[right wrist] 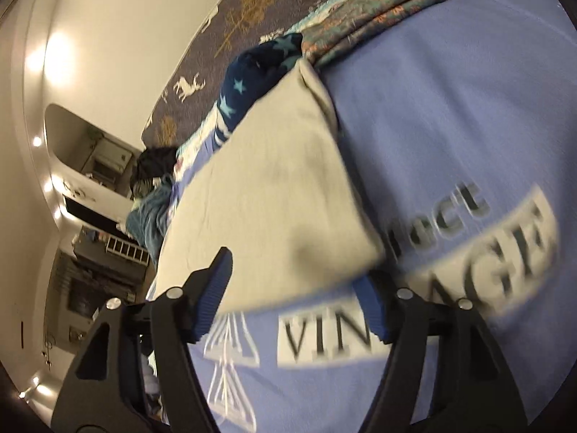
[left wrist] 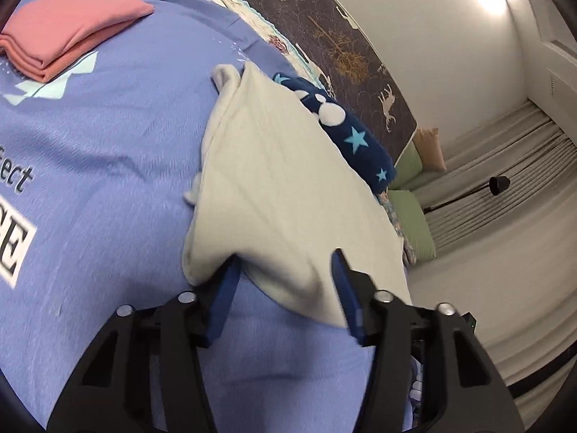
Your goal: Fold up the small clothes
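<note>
Left wrist: one cream cloth (left wrist: pixel 274 187), one pink stack (left wrist: pixel 68 36).

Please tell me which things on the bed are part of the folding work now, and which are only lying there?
In the work: cream garment, left gripper, right gripper.

Only lying there: folded pink cloth, navy star fabric, folded floral cloth, blue printed bedsheet.

White walls (left wrist: pixel 414 18), grey curtain (left wrist: pixel 505 158), bright ceiling lights (right wrist: pixel 57 47).

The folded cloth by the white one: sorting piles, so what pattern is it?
Dark blue cloth with light blue stars; left wrist view.
</note>
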The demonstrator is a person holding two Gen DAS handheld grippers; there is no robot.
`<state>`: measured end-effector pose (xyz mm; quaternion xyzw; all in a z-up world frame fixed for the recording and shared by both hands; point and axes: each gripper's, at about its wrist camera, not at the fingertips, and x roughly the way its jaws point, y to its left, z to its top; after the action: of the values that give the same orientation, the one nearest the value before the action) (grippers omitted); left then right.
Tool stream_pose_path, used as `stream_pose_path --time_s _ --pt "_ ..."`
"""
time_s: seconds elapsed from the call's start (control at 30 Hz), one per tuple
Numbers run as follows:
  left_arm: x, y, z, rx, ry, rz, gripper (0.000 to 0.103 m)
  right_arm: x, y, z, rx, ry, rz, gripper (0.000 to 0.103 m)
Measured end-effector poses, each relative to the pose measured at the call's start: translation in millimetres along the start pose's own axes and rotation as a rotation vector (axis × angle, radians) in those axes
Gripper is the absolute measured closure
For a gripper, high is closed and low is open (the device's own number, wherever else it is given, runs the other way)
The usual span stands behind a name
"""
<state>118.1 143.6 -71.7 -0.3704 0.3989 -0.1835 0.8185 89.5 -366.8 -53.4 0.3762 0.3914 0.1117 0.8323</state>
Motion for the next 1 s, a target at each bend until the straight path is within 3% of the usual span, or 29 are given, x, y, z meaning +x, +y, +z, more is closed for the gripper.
stream_pose_path --time_s 0.03,0.07,0.13,0.2,0.43,0.57,0.63,0.67,0.7,0.73,0.8,0.83,0.93,1.0 --pt "4 1 2 0.001 -0.003 0.016 0.087 4 0 3 0.011 -0.014 -0.006 0.039" --pt "11 5 5 -0.019 0.010 0.011 0.098 6 2 5 0.016 -0.025 -0.019 0.058" --pt "13 11 6 -0.078 0.011 -0.027 0.099 12 1 9 0.034 -0.023 -0.030 0.099" --pt "1 4 8 -0.059 -0.016 -0.038 0.099 7 1 11 0.074 -0.032 0.009 0.100" --pt "-71 -54 2 0.155 -0.105 -0.045 0.103 -69 39 0 -0.057 -0.132 0.119 0.101" --pt "-118 -49 -24 0.209 -0.139 0.039 0.103 -93 25 -34 -0.078 -0.101 0.060 0.101" --pt "-123 -29 -33 0.173 -0.120 0.084 0.103 -93 2 -50 -0.061 -0.062 -0.008 0.103" --pt "-121 -21 -32 0.133 -0.111 0.104 0.101 -93 -10 -54 -0.038 -0.054 -0.031 0.103" --pt "-118 -12 -32 0.095 -0.099 0.113 0.088 -93 -21 -54 0.000 -0.056 -0.048 0.102" --pt "-114 -4 -33 0.064 -0.083 0.112 0.076 -94 -34 -53 0.057 -0.054 -0.030 0.100" --pt "-101 1 -33 0.036 -0.068 0.123 0.064 -94 -41 -52 0.121 -0.042 0.054 0.100" --pt "-95 2 -32 0.036 -0.054 0.112 0.055 -94 -39 -51 0.114 -0.040 0.072 0.094" --pt "-62 5 -26 0.008 -0.002 0.119 0.047 -94 -23 -48 0.045 -0.035 0.065 0.052" --pt "-50 10 -24 -0.017 0.001 0.109 0.046 -90 -17 -48 0.023 -0.020 0.081 0.052"
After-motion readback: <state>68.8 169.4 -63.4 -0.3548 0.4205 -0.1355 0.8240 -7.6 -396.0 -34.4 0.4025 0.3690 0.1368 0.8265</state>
